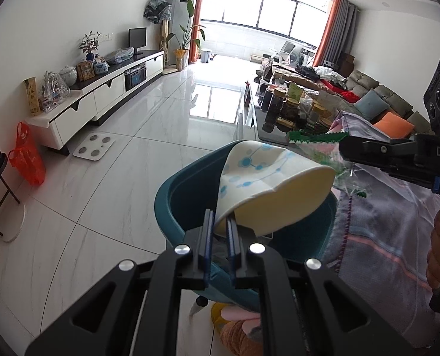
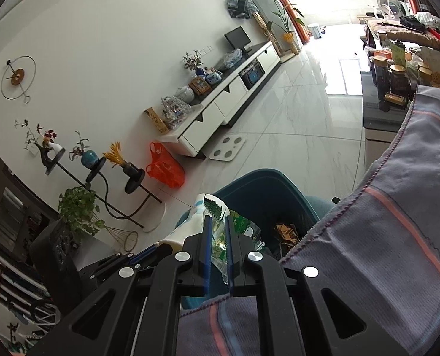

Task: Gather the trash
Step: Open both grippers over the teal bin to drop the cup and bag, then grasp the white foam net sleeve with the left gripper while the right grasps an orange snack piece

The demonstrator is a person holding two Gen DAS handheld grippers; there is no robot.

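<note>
My left gripper (image 1: 220, 216) is shut on the rim of a white paper cup (image 1: 273, 184) with a blue pattern. It holds the cup tilted over a teal trash bin (image 1: 172, 195). My right gripper (image 2: 218, 219) is shut on a clear and green plastic wrapper (image 2: 243, 228), also above the bin (image 2: 264, 187). In the left wrist view the right gripper (image 1: 343, 145) comes in from the right with the wrapper (image 1: 309, 136) hanging beside the cup. In the right wrist view the cup (image 2: 199, 207) and the left gripper (image 2: 157, 247) sit just to the left. A brown wrapper (image 2: 285, 231) lies inside the bin.
A striped grey-purple cloth (image 1: 383, 222) drapes right beside the bin. Behind it stands a coffee table (image 1: 258, 124) crowded with jars. A red plastic bag (image 1: 27, 154), a white scale (image 1: 93, 145) and a low white cabinet (image 1: 101, 95) line the far wall across the tiled floor.
</note>
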